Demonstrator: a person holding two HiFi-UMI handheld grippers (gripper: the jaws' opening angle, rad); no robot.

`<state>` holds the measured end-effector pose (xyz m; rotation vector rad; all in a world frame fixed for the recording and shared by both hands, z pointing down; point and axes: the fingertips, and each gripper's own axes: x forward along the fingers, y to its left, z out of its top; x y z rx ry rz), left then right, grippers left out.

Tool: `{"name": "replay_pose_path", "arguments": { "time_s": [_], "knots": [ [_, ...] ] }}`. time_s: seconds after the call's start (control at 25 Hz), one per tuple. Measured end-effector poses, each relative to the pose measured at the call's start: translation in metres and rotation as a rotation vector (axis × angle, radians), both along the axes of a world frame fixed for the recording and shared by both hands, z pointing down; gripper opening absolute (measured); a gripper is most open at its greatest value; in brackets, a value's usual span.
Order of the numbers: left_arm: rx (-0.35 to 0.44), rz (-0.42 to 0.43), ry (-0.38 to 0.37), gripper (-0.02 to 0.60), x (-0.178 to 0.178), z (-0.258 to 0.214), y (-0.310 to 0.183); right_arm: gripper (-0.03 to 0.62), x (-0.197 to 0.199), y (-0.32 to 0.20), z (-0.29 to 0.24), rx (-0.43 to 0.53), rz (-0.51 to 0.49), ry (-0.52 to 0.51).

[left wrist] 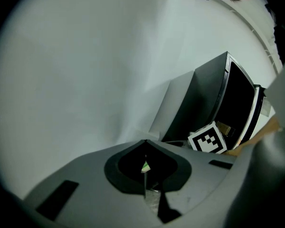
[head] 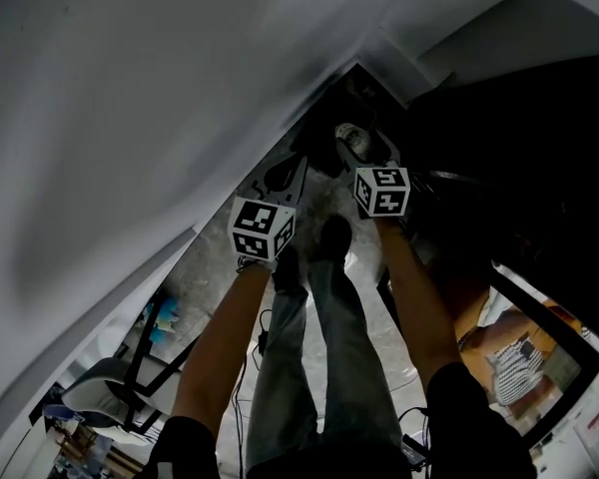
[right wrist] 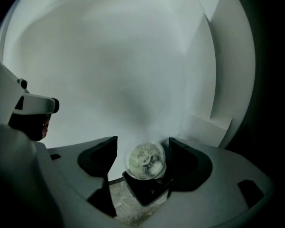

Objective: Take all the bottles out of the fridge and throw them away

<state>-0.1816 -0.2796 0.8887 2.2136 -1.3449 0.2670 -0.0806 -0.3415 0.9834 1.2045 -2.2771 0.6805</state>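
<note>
Risk: the bottle (right wrist: 145,161) is round, clear and smooth, and is pinched only near the jaw tips of the right gripper (right wrist: 142,145). It could twist free and drop to the floor (head: 212,267). No bin shows in any view.

Position: the bottle sits end-on between the right jaws, nearer the right-hand one.

Left gripper (left wrist: 145,142): jaws together, with a tiny unidentified green-white sliver at the seam.

Bottle (right wrist: 145,161): clear plastic, glossy, crinkled.
Right tool (right wrist: 143,146): matt grey plastic is seen, pads (right wrist: 99,158) black and dull.
White panel (right wrist: 109,70): smooth, faintly satin.
Floor (head: 208,267): speckled grey is noted, stone-like, rough.
</note>
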Motion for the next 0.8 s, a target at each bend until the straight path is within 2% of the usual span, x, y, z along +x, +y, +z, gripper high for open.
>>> {"name": "replay_pose_path", "arguments": {
  "time_s": [0.24, 0.44, 0.6, 0.8],
  "knots": [
    [0.004, 0.011, 0.004, 0.006, 0.001, -0.007, 0.006, 0.327, -0.003, 0.021, -0.014, 0.013, -0.025, 0.015],
    [0.015, 0.026, -0.004, 0.006, -0.001, -0.028, 0.019, 0.322, -0.004, 0.05, -0.045, 0.032, -0.002, 0.0],
    [0.026, 0.043, -0.011, 0.006, 0.001, -0.064, 0.039, 0.22, 0.0, 0.08, -0.093, 0.052, 0.032, -0.002],
    [0.056, 0.089, -0.011, 0.006, 0.01, -0.126, 0.064, 0.048, 0.017, 0.101, -0.176, 0.1, 0.153, 0.005]
  ]
}}
